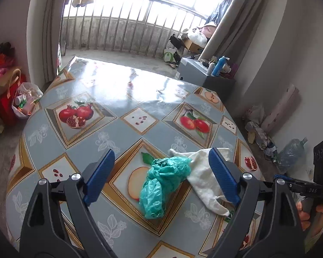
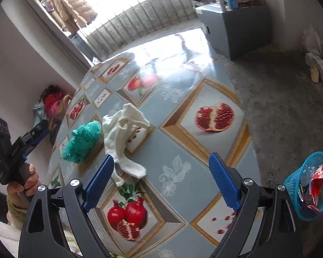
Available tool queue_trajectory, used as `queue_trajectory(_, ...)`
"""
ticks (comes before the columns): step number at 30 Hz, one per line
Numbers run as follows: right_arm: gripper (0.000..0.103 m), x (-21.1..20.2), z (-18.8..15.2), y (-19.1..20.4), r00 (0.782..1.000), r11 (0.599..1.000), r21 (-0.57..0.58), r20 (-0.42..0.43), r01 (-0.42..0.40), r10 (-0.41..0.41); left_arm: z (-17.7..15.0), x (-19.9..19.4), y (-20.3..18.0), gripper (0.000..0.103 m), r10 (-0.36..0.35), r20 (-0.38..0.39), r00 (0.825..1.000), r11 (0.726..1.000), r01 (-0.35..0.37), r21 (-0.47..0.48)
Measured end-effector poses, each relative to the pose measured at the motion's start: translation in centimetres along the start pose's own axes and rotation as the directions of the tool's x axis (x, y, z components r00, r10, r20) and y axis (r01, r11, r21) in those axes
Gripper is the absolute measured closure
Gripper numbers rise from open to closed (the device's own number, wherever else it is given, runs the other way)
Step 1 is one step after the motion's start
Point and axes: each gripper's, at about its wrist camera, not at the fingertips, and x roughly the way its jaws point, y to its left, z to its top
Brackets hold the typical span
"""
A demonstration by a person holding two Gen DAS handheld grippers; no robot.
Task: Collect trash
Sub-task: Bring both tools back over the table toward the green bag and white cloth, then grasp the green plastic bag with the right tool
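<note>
A crumpled green plastic bag (image 1: 163, 180) lies on the table with the fruit-pattern cloth (image 1: 122, 99), touching a crumpled white cloth (image 1: 204, 172) on its right. My left gripper (image 1: 161, 161) is open, its blue fingers either side of the bag and cloth, just above them. In the right wrist view the green bag (image 2: 81, 142) and white cloth (image 2: 122, 133) lie ahead to the left. My right gripper (image 2: 161, 167) is open and empty above the table (image 2: 183, 172). A blue basket (image 2: 310, 185) with wrappers in it sits on the floor at the right.
A grey cabinet (image 1: 196, 71) with bottles stands beyond the table's far right corner. Bags (image 1: 21, 101) sit on the floor at the left. A clear water jug (image 1: 290, 152) and scraps lie along the right wall. The right hand-held gripper (image 1: 308, 185) shows at the right edge.
</note>
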Motion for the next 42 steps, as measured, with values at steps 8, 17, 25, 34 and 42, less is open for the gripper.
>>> queue_trajectory(8, 0.024, 2.6, 2.6, 6.0, 0.999, 0.997, -0.073, -0.003, -0.034, 0.033, -1.3, 0.5, 3.2, 0.019, -0.048, -0.027, 0.998, 0.997, 0.046, -0.055)
queue_trajectory(17, 0.033, 6.7, 3.7, 11.7, 0.97, 0.972, -0.054, -0.093, -0.229, 0.224, -1.9, 1.8, 5.6, 0.034, 0.029, -0.036, 0.999, 0.996, -0.032, -0.086)
queue_trajectory(25, 0.045, 12.9, 3.6, 12.1, 0.937, 0.959, 0.107, -0.209, -0.264, 0.281, -3.6, 3.1, 6.3, 0.071, -0.061, -0.108, 0.992, 0.992, 0.048, -0.118)
queue_trajectory(34, 0.063, 16.0, 2.2, 12.3, 0.888, 0.934, 0.17, -0.295, -0.314, 0.352, -5.4, 5.9, 5.9, 0.09, -0.242, -0.207, 0.948, 0.959, 0.201, -0.202)
queue_trajectory(42, 0.067, 12.8, 2.0, 11.4, 0.892, 0.926, 0.148, -0.254, -0.346, 0.374, -4.7, 4.7, 2.7, 0.097, -0.305, -0.197, 0.932, 0.947, 0.274, -0.169)
